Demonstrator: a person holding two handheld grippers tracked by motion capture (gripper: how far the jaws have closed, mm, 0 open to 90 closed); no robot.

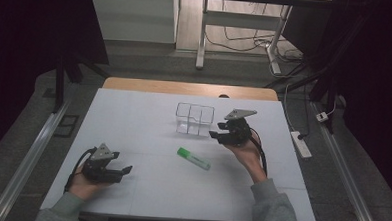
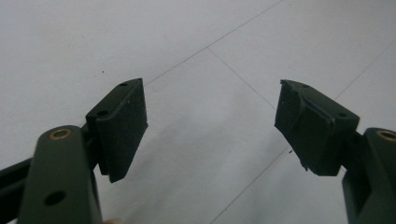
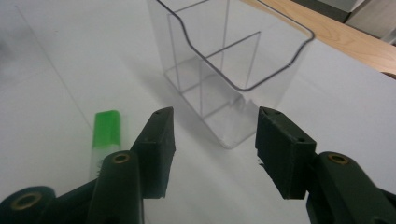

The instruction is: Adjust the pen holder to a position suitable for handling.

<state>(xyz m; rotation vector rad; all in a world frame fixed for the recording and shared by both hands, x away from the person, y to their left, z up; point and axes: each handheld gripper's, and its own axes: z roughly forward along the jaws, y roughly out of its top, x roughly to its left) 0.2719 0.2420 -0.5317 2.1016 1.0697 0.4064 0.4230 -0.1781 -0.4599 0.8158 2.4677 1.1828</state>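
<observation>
table [image 1: 133, 118]: white-covered top with a bare wooden strip along its far edge; it carries everything here.
clear holder [image 1: 194, 119]: see-through box with inner dividers, upright and empty, a little past the table's middle, toward 12 o'clock. It looks light, so a knock from the side could tip or slide it.
right gripper [image 1: 216, 135]: held up just beside the holder, at its 3 o'clock, jaws about half apart with nothing between them. In the right gripper view [image 3: 212, 135] it looks straight at the holder's near corner, which is the likeliest thing to get bumped.
left gripper [image 1: 127, 169]: low at 8 o'clock near the front edge, jaws wide apart and empty [image 2: 210, 126], well apart from the rest.
green marker [image 1: 193, 158]: lies flat at the holder's 6 o'clock, near but not touching it, green cap pointing toward 10 o'clock.
risk: the round marker may roll or skid from a skewed pinch.
way: nothing lies between right gripper and marker.
</observation>
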